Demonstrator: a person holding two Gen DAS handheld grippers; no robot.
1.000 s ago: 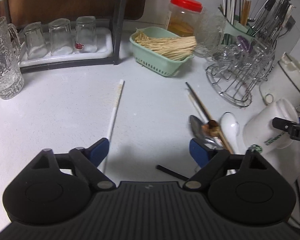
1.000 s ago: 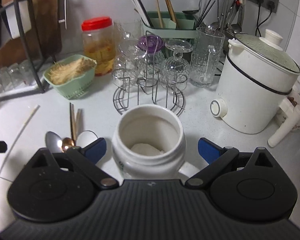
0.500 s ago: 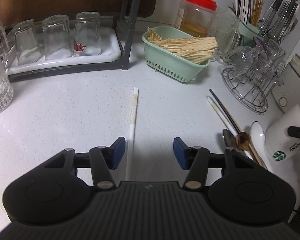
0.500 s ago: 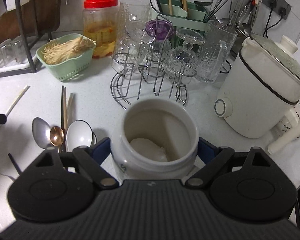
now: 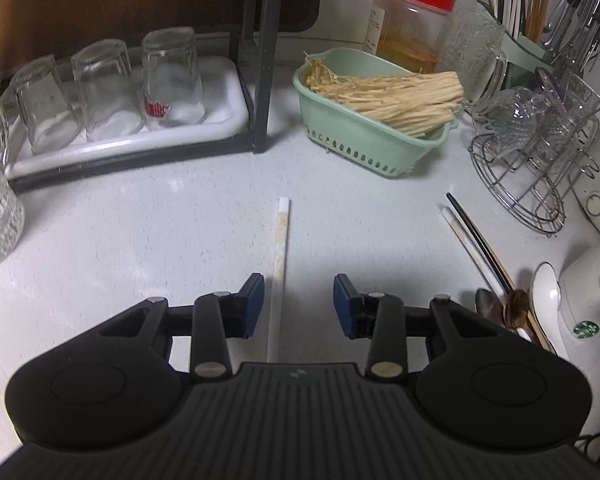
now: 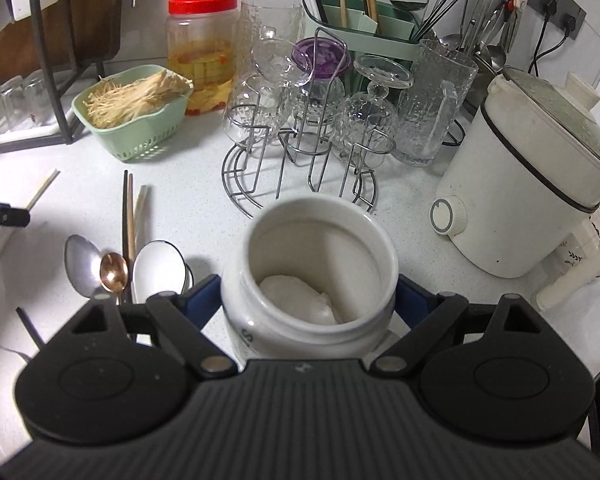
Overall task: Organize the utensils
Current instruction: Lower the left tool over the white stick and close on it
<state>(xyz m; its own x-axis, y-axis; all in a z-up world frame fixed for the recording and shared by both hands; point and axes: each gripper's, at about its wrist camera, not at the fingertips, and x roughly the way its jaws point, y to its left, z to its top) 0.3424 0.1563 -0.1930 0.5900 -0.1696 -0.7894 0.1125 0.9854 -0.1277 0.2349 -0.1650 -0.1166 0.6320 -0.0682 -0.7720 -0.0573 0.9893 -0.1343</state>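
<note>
A white chopstick (image 5: 281, 248) lies on the counter, running away from me between the blue pads of my left gripper (image 5: 299, 300). Its jaws are closing, and the pads stand clear of the stick on both sides. My right gripper (image 6: 308, 292) is shut on a white mug (image 6: 288, 332), pads pressed against its sides. Left of the mug lie a metal spoon (image 6: 79, 268), a copper spoon (image 6: 114, 272), a white ceramic spoon (image 6: 160, 272) and a few chopsticks (image 6: 129, 216). A green utensil holder (image 6: 364, 28) with chopsticks stands at the back.
A green basket of enoki mushrooms (image 5: 364, 128) and a red-lidded jar (image 5: 410, 28) sit behind. A wire rack of glasses (image 6: 300, 152) and a white electric pot (image 6: 532, 184) stand at the right. Upturned glasses on a white tray (image 5: 112, 92) fill the left shelf.
My left gripper moved left from the spoons to straddle the white chopstick, and its jaws narrowed. My right gripper's jaws closed onto the white mug.
</note>
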